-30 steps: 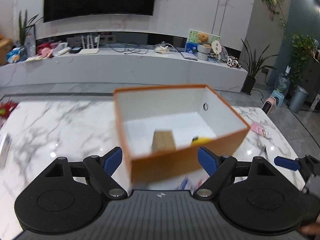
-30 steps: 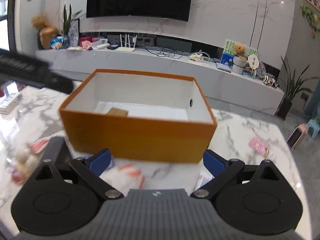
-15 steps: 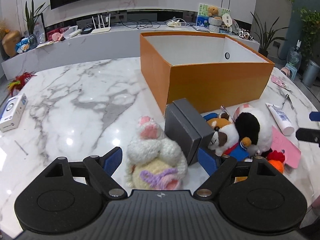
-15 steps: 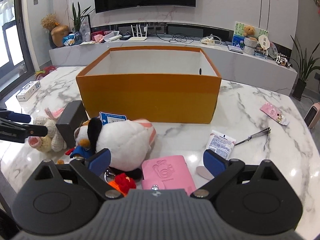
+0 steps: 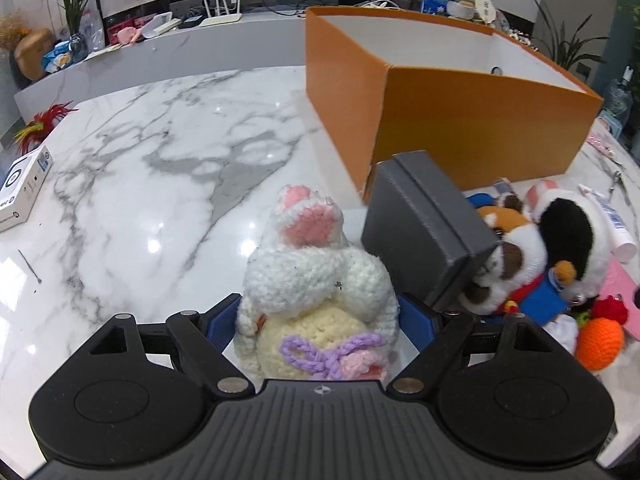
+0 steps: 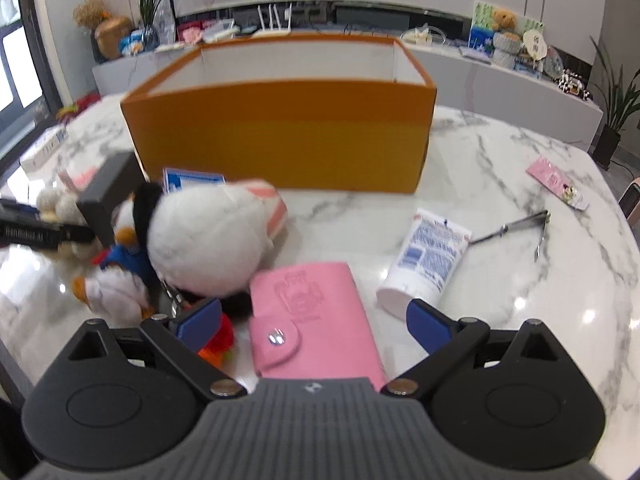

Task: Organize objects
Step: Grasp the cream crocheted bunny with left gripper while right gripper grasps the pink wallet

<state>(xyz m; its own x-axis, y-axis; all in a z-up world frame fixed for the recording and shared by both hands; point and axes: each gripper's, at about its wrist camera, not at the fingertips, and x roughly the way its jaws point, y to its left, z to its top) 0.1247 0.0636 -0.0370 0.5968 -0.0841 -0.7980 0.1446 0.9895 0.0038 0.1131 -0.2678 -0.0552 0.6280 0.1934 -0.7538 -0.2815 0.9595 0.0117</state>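
Two hand-held grippers hover over a marble counter [image 5: 132,168]. Left hand-held gripper [image 5: 318,318] straddles a white crocheted yarn bunny [image 5: 312,280], blue pads wide, beside its flanks. Right hand-held gripper [image 6: 314,328], also wide, sits above a pink snap wallet [image 6: 316,320] whose long axis points ahead toward the open orange cardboard box [image 6: 280,136].

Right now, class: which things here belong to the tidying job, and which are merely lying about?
Belong to the job:
orange box
crocheted bunny between the left gripper's open fingers
pink wallet between the right gripper's open fingers
plush toy
grey case
cream tube

Lying about:
router
teddy bear
potted plant
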